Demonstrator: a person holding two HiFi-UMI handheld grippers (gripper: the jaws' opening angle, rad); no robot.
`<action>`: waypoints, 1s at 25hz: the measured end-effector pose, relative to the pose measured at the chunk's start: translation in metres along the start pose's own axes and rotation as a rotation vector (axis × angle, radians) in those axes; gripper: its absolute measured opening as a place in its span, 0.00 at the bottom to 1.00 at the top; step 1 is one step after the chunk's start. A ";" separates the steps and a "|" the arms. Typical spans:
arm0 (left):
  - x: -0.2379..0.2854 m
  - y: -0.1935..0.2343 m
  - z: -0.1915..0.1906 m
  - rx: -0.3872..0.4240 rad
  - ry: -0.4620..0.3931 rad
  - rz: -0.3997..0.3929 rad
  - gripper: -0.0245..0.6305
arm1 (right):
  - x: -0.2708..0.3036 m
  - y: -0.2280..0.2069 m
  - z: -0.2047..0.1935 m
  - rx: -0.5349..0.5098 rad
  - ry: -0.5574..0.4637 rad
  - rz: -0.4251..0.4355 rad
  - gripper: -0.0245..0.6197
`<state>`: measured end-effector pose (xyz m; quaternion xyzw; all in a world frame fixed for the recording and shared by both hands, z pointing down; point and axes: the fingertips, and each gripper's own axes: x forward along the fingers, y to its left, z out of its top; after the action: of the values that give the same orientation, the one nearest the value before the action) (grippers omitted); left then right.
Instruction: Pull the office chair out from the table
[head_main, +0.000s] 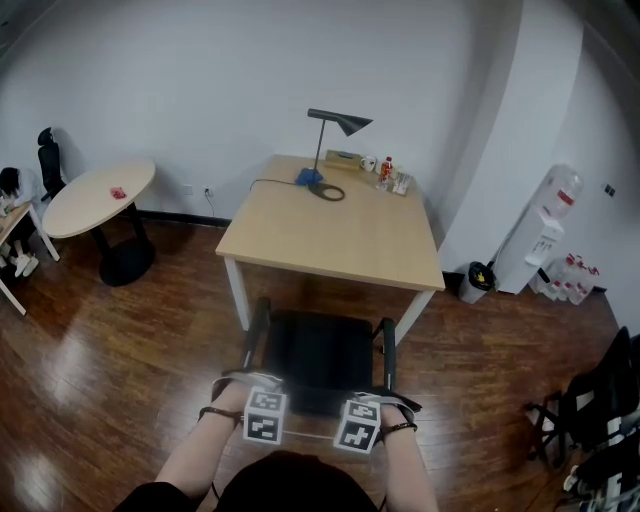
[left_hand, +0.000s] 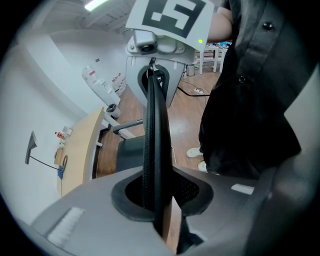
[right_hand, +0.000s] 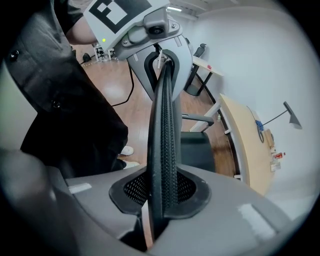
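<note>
i see a glossy dark wood floor (head_main: 120, 340) under everything. the largest piece on it is the rectangular table (head_main: 330, 235), a pale matte wood top on white legs. at its 6 o'clock edge stands the office chair (head_main: 318, 350), black, with a flat padded seat, two slim armrests and a thin mesh backrest with a ribbed rim; the seat's front sits just under the table edge. nothing lies on the floor right behind the chair. a round pale table (head_main: 100, 195) stands at 9 o'clock, a white water dispenser (head_main: 545, 235) at 3 o'clock, and a black cone-shade lamp (head_main: 335, 130) at the table's far edge. my left gripper (head_main: 258, 392) and right gripper (head_main: 372, 405) are each clamped narrowly on the backrest's top rim.
</note>
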<state>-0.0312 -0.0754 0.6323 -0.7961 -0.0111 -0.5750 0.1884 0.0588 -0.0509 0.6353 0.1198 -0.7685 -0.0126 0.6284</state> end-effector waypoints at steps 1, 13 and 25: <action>-0.001 -0.002 0.001 -0.001 0.000 -0.003 0.15 | 0.000 0.002 0.000 0.002 -0.001 0.002 0.17; -0.005 -0.019 0.002 -0.009 -0.001 -0.014 0.15 | -0.003 0.020 0.002 -0.001 -0.004 0.030 0.17; -0.010 -0.035 0.004 -0.012 -0.009 -0.033 0.16 | -0.006 0.036 0.003 -0.006 0.008 0.052 0.18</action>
<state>-0.0389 -0.0398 0.6319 -0.7996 -0.0219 -0.5744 0.1740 0.0508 -0.0150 0.6355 0.0979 -0.7686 0.0019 0.6321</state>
